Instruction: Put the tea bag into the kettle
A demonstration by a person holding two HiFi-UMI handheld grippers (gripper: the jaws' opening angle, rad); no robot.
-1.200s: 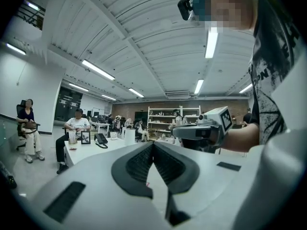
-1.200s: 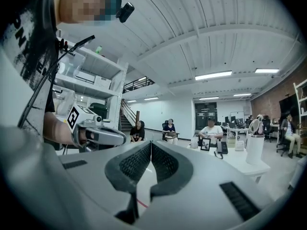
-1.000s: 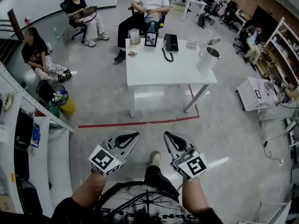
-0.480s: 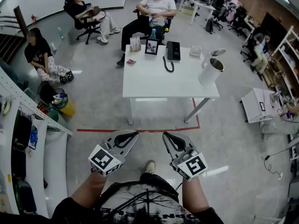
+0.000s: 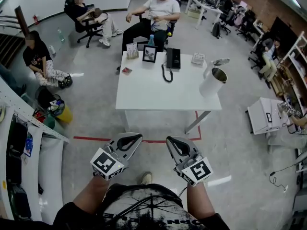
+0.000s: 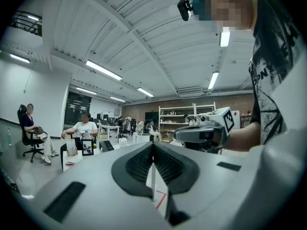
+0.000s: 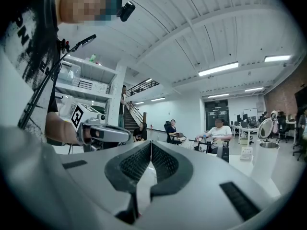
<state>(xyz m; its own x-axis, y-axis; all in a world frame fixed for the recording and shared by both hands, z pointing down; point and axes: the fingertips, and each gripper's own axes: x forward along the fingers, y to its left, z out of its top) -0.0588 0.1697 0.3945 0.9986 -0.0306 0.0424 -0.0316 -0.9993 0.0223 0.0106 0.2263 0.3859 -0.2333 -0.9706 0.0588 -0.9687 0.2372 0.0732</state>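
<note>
left gripper (image 5: 138,138) and right gripper (image 5: 170,140) empty, fingers clenched; kettle (image 5: 211,82) upright on tabletop (image 5: 158,92), well ahead toward upper right, nearer right gripper; tea bag unidentifiable.

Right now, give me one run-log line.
left gripper shut, empty | right gripper shut, empty | kettle on white table, lid open

— What sort of place is this?
— An open-plan office, perhaps a lab. Rows of desks (image 5: 197,8) fill the upper right, people sit on swivel chairs (image 5: 69,9), strip lights (image 6: 103,70) line the ceiling, and red tape (image 5: 96,139) marks the polished floor.
</note>
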